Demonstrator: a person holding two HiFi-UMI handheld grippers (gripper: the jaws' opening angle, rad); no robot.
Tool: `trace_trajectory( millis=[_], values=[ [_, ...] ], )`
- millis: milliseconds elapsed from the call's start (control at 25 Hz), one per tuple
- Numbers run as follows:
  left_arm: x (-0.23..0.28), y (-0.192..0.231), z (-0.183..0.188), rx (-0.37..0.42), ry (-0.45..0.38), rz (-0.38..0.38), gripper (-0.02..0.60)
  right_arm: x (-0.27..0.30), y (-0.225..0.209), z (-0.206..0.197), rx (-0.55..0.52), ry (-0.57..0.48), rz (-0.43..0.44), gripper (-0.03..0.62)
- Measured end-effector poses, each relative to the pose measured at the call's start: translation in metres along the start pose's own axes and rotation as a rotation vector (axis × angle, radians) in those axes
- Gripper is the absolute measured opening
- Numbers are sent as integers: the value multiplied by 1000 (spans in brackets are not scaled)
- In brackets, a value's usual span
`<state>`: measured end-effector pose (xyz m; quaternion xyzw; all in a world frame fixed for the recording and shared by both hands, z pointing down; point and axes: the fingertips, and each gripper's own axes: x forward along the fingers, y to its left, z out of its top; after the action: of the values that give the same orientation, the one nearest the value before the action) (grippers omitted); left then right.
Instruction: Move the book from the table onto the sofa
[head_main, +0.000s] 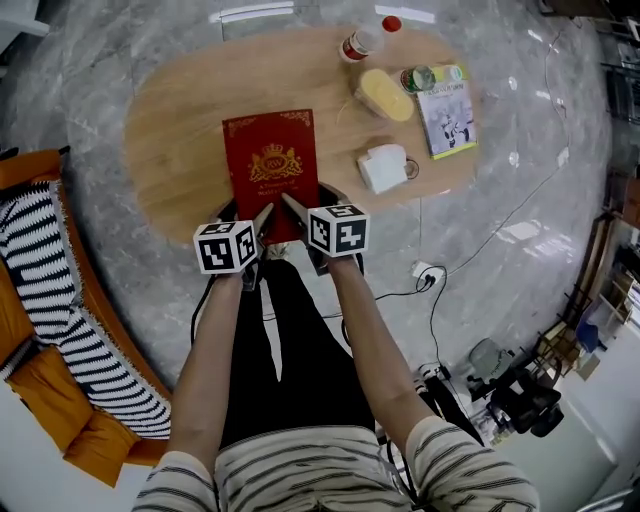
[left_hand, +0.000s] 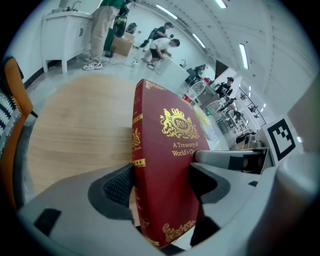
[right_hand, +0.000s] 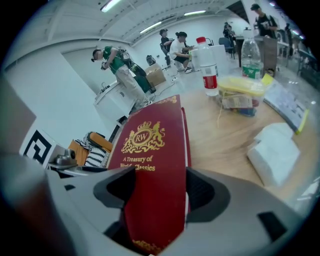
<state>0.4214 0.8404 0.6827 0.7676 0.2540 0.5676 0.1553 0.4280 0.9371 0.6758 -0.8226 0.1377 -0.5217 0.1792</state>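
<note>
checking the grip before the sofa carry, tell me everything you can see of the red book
The red book is a closed hardcover with a gold crest, gold corner ornaments and gold spine bands; its title reads "A Treasury of World's Classics". The left gripper and right gripper clamp its near end across its thickness, side by side, above the near edge of the wooden table. Whether its far end rests on the table is unclear.

Grey marbled floor (head_main: 560, 200); white walls (right_hand: 50, 85); ceiling strip lights (left_hand: 243, 55).
</note>
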Motion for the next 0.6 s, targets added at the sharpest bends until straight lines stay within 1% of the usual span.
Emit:
trace_trajectory(
  millis=[240, 600],
  values=[
    [-37, -17, 6, 7, -7, -2, 354, -33, 23, 8, 1, -5, -2, 325],
    [-106, -45, 14, 20, -21, 19, 354, -88, 68, 21, 6, -22, 9, 325]
  ],
)
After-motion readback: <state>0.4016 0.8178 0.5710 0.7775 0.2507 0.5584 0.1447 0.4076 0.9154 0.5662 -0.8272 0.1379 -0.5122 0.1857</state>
